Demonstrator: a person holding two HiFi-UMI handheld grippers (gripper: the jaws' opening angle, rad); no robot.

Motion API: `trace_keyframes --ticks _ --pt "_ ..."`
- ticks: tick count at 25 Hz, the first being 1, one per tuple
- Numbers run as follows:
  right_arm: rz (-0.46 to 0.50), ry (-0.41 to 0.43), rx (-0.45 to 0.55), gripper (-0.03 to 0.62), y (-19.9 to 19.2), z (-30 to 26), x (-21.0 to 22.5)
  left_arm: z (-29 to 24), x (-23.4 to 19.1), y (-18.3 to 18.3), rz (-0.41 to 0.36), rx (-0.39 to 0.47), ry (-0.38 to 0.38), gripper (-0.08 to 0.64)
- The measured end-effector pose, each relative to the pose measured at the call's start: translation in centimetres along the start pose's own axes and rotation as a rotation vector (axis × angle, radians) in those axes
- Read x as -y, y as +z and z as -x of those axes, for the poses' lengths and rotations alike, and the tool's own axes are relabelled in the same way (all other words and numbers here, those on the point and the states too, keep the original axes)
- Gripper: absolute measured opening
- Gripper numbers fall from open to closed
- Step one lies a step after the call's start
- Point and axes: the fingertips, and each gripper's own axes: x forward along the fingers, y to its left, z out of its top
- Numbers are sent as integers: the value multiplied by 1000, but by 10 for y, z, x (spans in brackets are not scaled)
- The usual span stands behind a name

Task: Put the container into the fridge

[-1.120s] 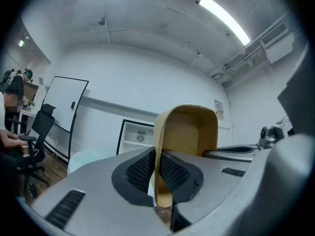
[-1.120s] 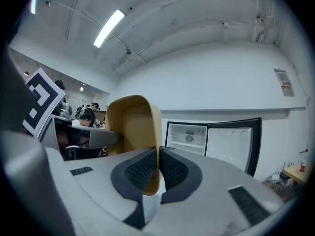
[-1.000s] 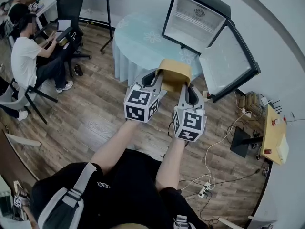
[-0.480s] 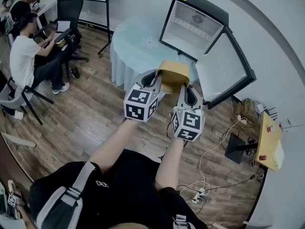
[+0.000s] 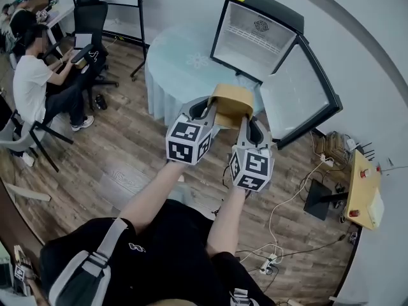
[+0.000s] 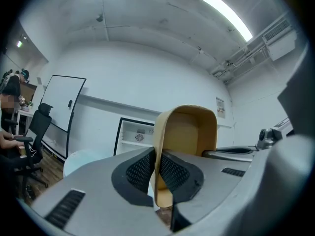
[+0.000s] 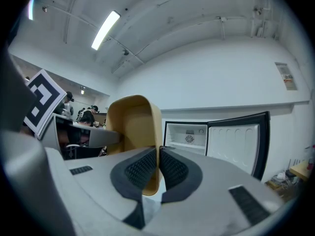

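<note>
A tan, open-topped container [image 5: 232, 102] is carried in the air between both grippers. My left gripper [image 5: 211, 110] is shut on its left wall and my right gripper [image 5: 244, 121] is shut on its right wall. In the left gripper view the container [image 6: 186, 136] rises past the pads with its hollow showing. The right gripper view has the container [image 7: 135, 129] left of the jaws. A small black fridge [image 5: 258, 32] stands on a round table, door [image 5: 298, 97] swung wide open to the right, white inside. The fridge [image 7: 188, 138] lies straight ahead.
The round table [image 5: 185, 62] has a pale blue cloth. A person [image 5: 30, 81] sits at a desk at far left beside office chairs [image 5: 90, 14]. Cables and a power strip [image 5: 271, 258] lie on the wooden floor at right, near a low wooden stand [image 5: 363, 190].
The table and fridge have shifted slightly in the head view as I moved. Both grippers keep hold of the container, which stays in the same place between them.
</note>
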Motion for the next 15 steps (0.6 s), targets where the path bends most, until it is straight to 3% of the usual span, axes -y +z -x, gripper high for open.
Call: trace_keyframes --ticks 11,15 --pt "61 -35 57 23 18 -52 43 -71 -4 23 -6 80 -53 18" --pt "84 -45 38 23 16 -88 66 -114 -12 18 29 69 -70 18"
